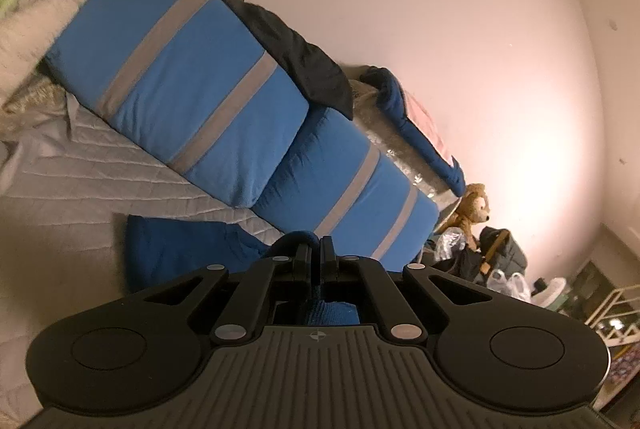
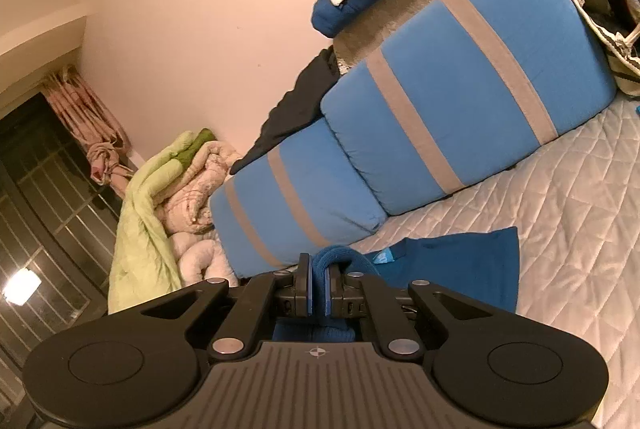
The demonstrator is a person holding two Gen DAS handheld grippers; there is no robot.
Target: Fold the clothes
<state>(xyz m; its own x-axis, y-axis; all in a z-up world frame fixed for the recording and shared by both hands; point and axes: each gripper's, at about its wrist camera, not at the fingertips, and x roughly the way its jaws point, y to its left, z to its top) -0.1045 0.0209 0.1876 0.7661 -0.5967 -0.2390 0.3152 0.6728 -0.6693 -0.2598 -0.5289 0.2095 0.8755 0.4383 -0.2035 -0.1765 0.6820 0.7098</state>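
The left gripper (image 1: 316, 249) is pressed together on an edge of the dark blue garment (image 1: 176, 249), and the right gripper (image 2: 318, 277) pinches another thick fold of it. The garment lies on the quilted white mattress (image 2: 568, 213), just in front of two blue pillows with grey stripes (image 1: 180, 69).

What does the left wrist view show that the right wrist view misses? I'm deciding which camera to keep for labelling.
Only the left wrist view shows a brown stuffed bear beyond the cushions and a white railing at lower right.

Only the right wrist view shows the dark barred window, a tied curtain and a green quilt.

Both show the two blue grey-striped cushions, the quilted mattress, a black garment, and the dark blue garment, pinched by the left gripper and right gripper.
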